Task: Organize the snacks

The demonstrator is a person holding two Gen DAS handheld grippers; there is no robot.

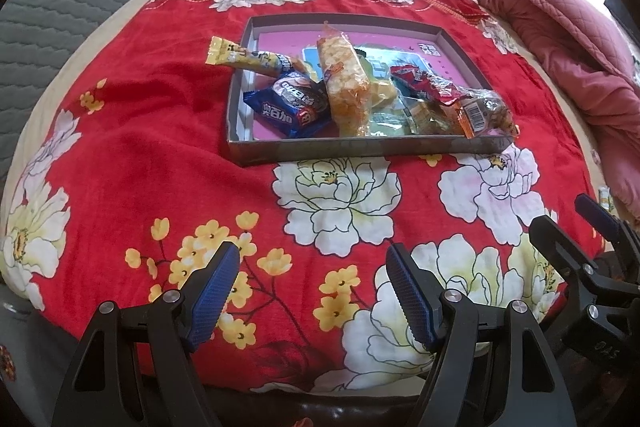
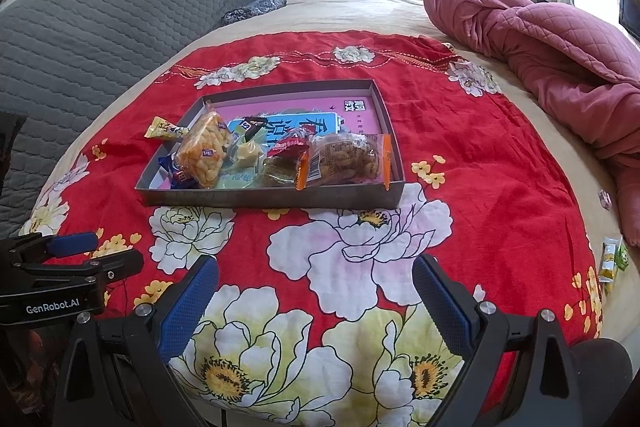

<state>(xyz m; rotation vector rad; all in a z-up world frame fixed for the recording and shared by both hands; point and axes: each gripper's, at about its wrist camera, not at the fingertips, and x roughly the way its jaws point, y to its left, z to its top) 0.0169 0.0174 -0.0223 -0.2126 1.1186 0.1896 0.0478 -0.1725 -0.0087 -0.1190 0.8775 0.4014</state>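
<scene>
1. Red cloth with big white and yellow flowers (image 1: pixel 168 131) covers the bed.
2. On the cloth sits a flat grey box (image 1: pixel 344 149) with a pink bottom. The snacks are in it.
3. A long clear bag of orange puffs (image 1: pixel 346 83) lies across the middle of the box.
4. A blue cookie pack (image 1: pixel 290 105) lies to the left of the puffs, near the box's front wall.
5. A yellow snack bar (image 1: pixel 244 59) rests on the left wall of the box, with one end sticking out over the cloth.
6. A red pack (image 1: pixel 426 83) lies to the right of the puffs.
7. A clear pack with orange ends (image 2: pixel 344 157) lies at the right front corner of the box.
8. Two little green and yellow packs (image 2: pixel 612 259) lie far from the box, off the cloth at the right edge of the bed.
9. A pink quilt (image 2: pixel 552 55) is bunched up on the right side of the bed.
10. The left gripper (image 1: pixel 314 291) is over the cloth, in front of the box. Its jaws are wide apart and hold nothing.
11. The right gripper (image 2: pixel 316 303) is beside it, also in front of the box. Its jaws are wide apart and hold nothing.
</scene>
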